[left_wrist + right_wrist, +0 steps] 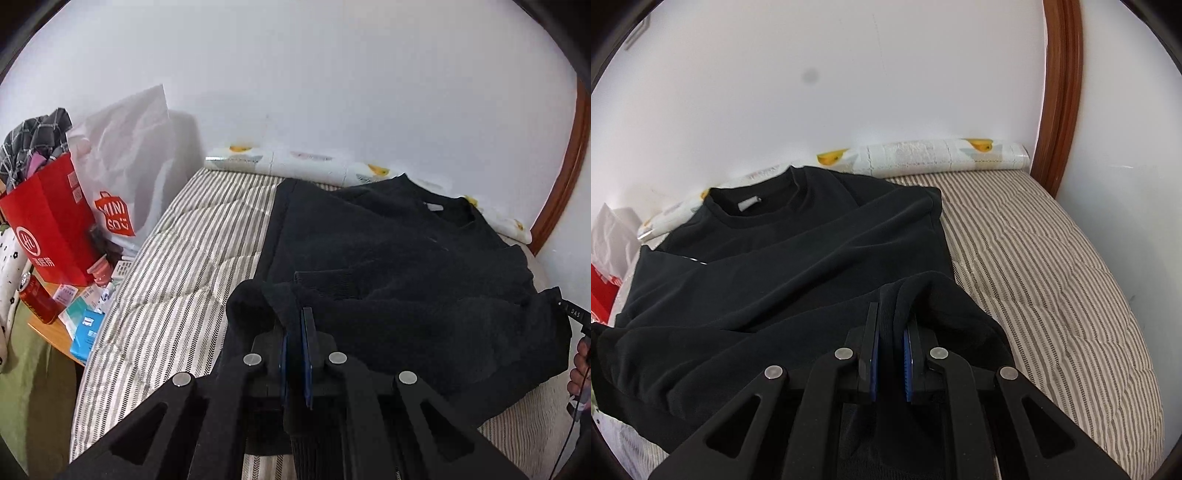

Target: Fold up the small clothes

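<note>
A black sweatshirt lies on the striped bed, collar toward the wall, with its sleeves folded across the body. My left gripper is shut on the sweatshirt's near left hem corner, which is bunched up over the fingers. In the right wrist view the same sweatshirt fills the left half, and my right gripper is shut on its near right hem corner. Both corners are lifted a little off the bed. The fabric hides the fingertips.
The striped mattress runs to a white wall with a rolled patterned pad along it. A red bag, a white shopping bag and a cluttered side table stand left of the bed. A wooden frame stands at the right.
</note>
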Demonstrator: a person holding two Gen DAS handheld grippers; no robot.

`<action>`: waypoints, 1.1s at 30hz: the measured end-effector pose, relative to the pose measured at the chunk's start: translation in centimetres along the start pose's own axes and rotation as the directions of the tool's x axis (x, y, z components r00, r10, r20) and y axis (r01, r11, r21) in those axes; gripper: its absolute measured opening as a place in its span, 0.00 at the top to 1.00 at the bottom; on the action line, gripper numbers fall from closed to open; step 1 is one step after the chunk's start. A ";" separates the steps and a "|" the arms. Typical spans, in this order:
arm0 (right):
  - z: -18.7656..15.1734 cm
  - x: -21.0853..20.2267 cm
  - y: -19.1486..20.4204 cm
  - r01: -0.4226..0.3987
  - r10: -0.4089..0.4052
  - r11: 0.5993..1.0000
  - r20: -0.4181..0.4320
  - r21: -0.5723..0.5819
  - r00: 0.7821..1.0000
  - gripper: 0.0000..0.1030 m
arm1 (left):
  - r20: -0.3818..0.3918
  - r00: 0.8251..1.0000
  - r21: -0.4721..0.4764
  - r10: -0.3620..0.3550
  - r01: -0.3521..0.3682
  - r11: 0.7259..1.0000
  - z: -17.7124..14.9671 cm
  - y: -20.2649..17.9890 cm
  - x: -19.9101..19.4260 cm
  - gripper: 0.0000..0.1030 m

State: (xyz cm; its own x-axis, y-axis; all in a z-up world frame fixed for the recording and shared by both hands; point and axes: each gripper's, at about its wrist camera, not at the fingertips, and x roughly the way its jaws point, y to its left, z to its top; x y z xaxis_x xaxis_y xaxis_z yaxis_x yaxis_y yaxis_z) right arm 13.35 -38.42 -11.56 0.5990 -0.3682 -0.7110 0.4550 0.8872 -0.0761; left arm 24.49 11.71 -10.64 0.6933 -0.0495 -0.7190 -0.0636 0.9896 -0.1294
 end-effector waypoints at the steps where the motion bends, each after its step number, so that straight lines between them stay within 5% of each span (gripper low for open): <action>1: -0.1 0.4 0.0 0.002 -0.002 1.000 -0.005 0.001 1.000 0.90 | -0.007 1.000 -0.002 0.002 -0.002 1.000 -0.1 0.0 0.4 0.93; 10: -0.5 1.4 -0.3 -0.017 0.017 1.000 -0.034 0.018 0.999 0.85 | -0.053 0.999 -0.009 -0.005 0.005 1.000 -0.1 0.4 0.9 0.90; 16: -0.8 -1.1 -0.8 -0.068 0.069 0.998 -0.065 0.007 0.996 0.52 | -0.081 0.996 -0.038 -0.022 0.019 0.999 -0.1 1.3 -0.5 0.81; 21: -2.4 -4.9 -1.8 -0.080 0.079 0.997 -0.013 -0.022 0.997 0.52 | -0.052 0.999 -0.047 -0.012 0.009 0.999 -1.4 2.0 -2.8 0.65; 33: -6.8 -7.4 -7.6 -0.035 0.035 0.999 0.018 0.030 0.999 0.51 | -0.068 0.998 -0.066 0.002 -0.007 0.998 -6.0 4.6 -4.1 0.63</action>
State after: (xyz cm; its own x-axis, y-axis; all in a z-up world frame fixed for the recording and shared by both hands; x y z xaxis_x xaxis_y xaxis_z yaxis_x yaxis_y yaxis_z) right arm 0.96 -40.57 -10.49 0.6263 -0.3421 -0.7005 0.4529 0.8911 -0.0302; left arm 17.00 15.60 -12.36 0.6424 -0.0563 -0.7643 -0.1156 0.9788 -0.1693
